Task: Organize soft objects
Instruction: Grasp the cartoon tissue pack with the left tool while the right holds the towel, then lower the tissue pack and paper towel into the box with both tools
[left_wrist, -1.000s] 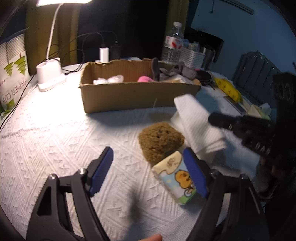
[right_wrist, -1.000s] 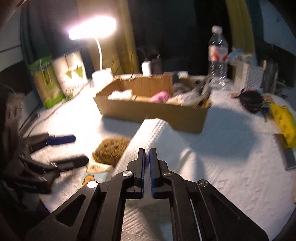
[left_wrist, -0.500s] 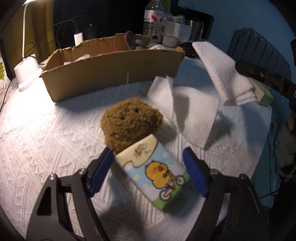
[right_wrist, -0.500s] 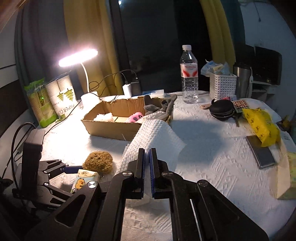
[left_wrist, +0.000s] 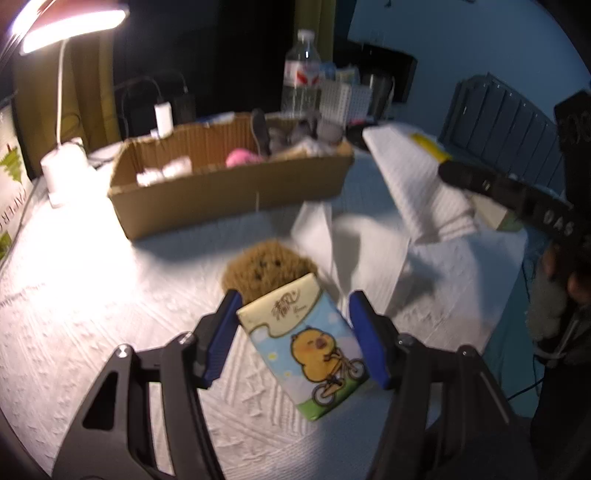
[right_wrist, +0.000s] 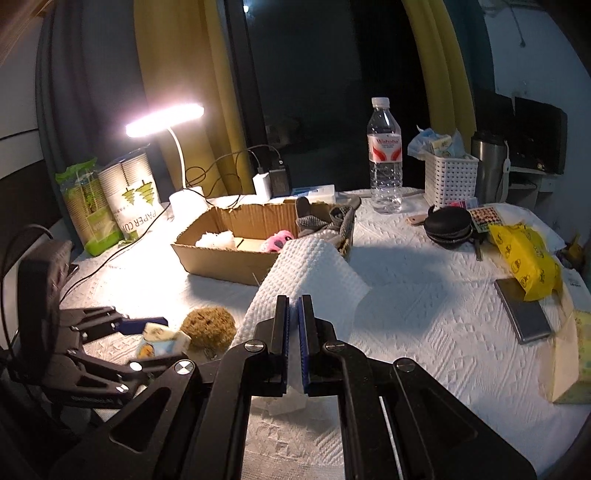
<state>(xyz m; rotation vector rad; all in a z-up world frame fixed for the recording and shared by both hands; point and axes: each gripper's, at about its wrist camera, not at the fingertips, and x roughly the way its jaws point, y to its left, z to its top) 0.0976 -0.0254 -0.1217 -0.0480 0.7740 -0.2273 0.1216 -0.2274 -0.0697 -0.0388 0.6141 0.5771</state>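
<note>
My left gripper (left_wrist: 295, 336) is closed against both sides of a tissue pack (left_wrist: 304, 341) printed with a yellow duck on a bicycle; the pack also shows in the right wrist view (right_wrist: 162, 338). A brown sponge (left_wrist: 267, 264) lies just beyond it on the table. My right gripper (right_wrist: 294, 332) is shut on a white paper towel (right_wrist: 310, 280) and holds it up above the table; the towel (left_wrist: 417, 181) hangs at right in the left wrist view. A cardboard box (left_wrist: 229, 192) with soft items stands behind.
A loose white paper sheet (left_wrist: 354, 251) lies right of the sponge. A desk lamp (right_wrist: 177, 155), water bottle (right_wrist: 384, 155), white basket (right_wrist: 448, 177), black case (right_wrist: 448, 223), yellow bag (right_wrist: 524, 254) and a phone (right_wrist: 522, 310) stand on the white tablecloth (right_wrist: 424, 314).
My left gripper has moved forward around the tissue pack and closed onto it. My right gripper has lifted the paper towel and pulled back higher above the table.
</note>
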